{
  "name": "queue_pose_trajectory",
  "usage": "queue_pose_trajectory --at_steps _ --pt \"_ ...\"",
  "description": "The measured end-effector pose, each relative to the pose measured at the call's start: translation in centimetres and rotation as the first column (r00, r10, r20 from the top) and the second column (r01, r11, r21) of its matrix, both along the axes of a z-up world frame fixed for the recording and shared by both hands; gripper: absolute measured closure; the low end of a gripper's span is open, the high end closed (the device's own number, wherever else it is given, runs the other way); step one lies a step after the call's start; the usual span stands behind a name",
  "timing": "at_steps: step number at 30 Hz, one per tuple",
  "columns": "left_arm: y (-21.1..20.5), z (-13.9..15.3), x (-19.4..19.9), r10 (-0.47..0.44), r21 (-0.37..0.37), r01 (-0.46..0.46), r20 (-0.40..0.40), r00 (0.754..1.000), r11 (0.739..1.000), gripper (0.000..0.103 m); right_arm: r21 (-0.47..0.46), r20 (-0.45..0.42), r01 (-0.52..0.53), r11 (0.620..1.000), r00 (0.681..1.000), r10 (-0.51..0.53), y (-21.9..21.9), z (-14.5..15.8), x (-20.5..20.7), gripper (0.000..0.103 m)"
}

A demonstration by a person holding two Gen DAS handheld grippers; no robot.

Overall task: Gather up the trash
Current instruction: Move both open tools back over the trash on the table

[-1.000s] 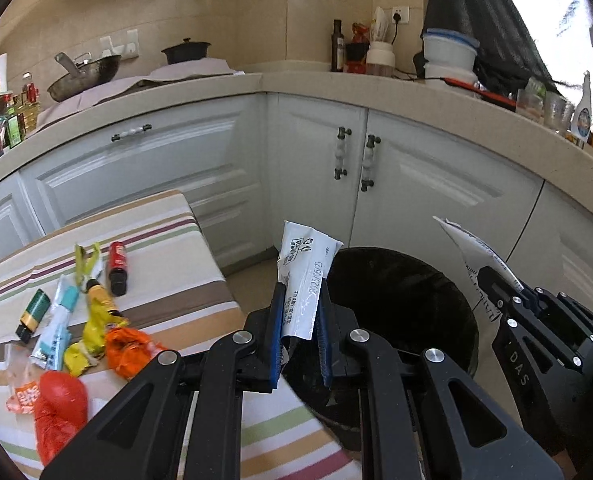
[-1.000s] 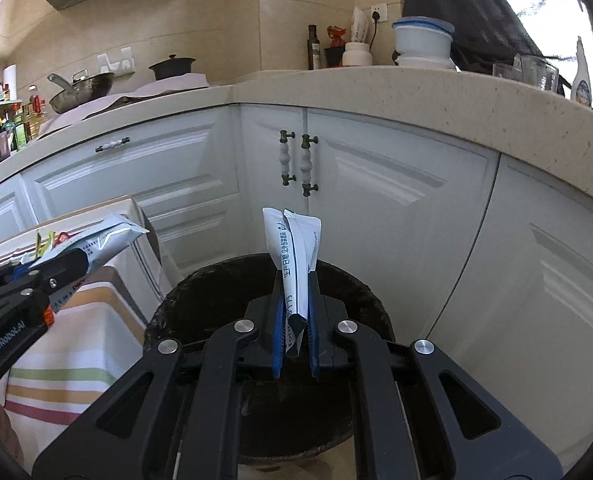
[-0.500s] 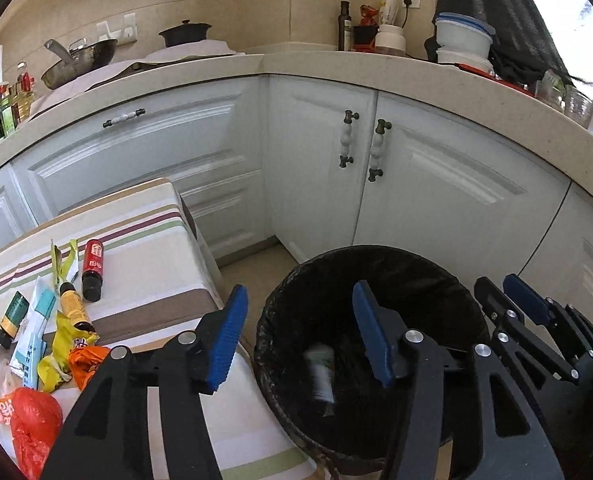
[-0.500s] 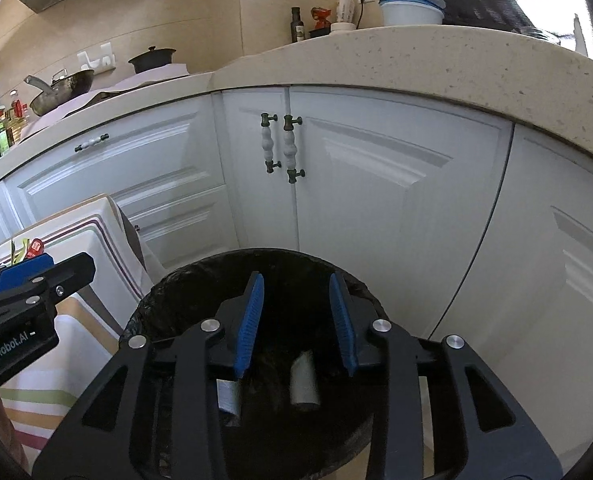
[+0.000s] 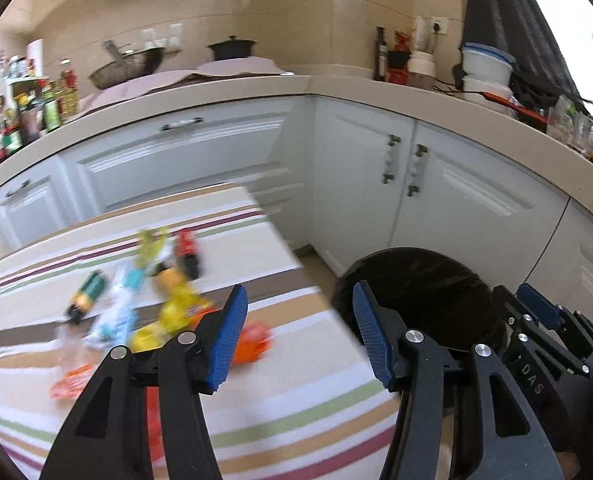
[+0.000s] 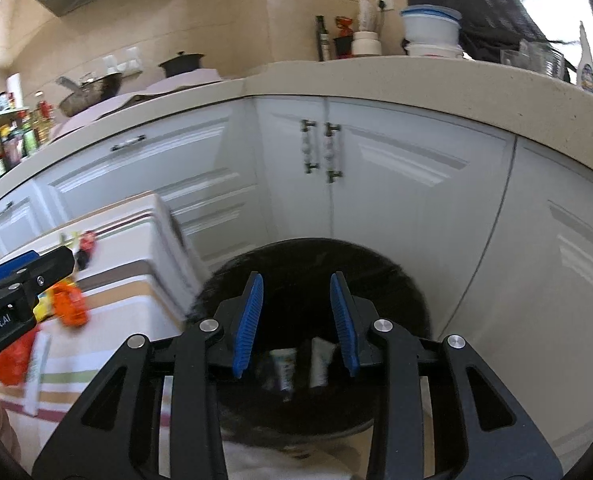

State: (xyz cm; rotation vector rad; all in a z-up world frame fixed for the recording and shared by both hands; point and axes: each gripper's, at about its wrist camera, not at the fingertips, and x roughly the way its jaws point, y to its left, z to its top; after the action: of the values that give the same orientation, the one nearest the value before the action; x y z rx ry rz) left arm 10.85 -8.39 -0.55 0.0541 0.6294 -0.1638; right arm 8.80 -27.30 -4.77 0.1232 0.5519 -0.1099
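Note:
A black-lined trash bin (image 6: 316, 264) stands on the floor by the white cabinets; it also shows in the left wrist view (image 5: 420, 288). Two white wrappers (image 6: 284, 364) lie inside it. My right gripper (image 6: 296, 324) is open and empty above the bin. My left gripper (image 5: 300, 336) is open and empty over the edge of the striped table (image 5: 276, 412). Blurred trash lies on the table: an orange wrapper (image 5: 252, 340), yellow wrappers (image 5: 176, 308), a red-capped bottle (image 5: 188, 248), a green bottle (image 5: 86, 294).
White corner cabinets (image 6: 396, 184) stand behind the bin under a beige counter (image 5: 436, 108) with pots, jars and bottles. The right gripper's body (image 5: 552, 344) shows at the right of the left wrist view.
Both grippers opened and dropped their white wrappers into the bin. The left gripper has since swung left, from over the bin to over the table edge.

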Motion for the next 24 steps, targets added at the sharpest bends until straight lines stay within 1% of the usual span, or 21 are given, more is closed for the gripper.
queue_pose_trajectory --at_steps 4,9,17,24 --pt "3.6 0.2 -1.9 0.064 0.01 -0.064 -0.001 0.998 0.998 0.048 -0.003 0.01 -0.068 0.998 0.998 0.068 3.4 0.6 -1.6 0.069" --pt "8.9 0.3 -4.5 0.165 0.019 -0.165 0.002 0.986 0.986 0.048 -0.007 0.016 -0.172 0.985 0.985 0.172 8.2 0.9 -3.2 0.069" --pt "15.0 -0.6 -7.6 0.288 0.03 -0.288 -0.01 0.958 0.957 0.048 -0.017 -0.012 -0.324 0.946 0.946 0.324 15.2 0.1 -5.6 0.069" --pt "19.3 -2.1 -9.2 0.369 0.036 -0.368 -0.028 0.929 0.929 0.048 -0.043 -0.053 -0.409 0.912 0.912 0.406 19.5 -1.3 -7.1 0.069"
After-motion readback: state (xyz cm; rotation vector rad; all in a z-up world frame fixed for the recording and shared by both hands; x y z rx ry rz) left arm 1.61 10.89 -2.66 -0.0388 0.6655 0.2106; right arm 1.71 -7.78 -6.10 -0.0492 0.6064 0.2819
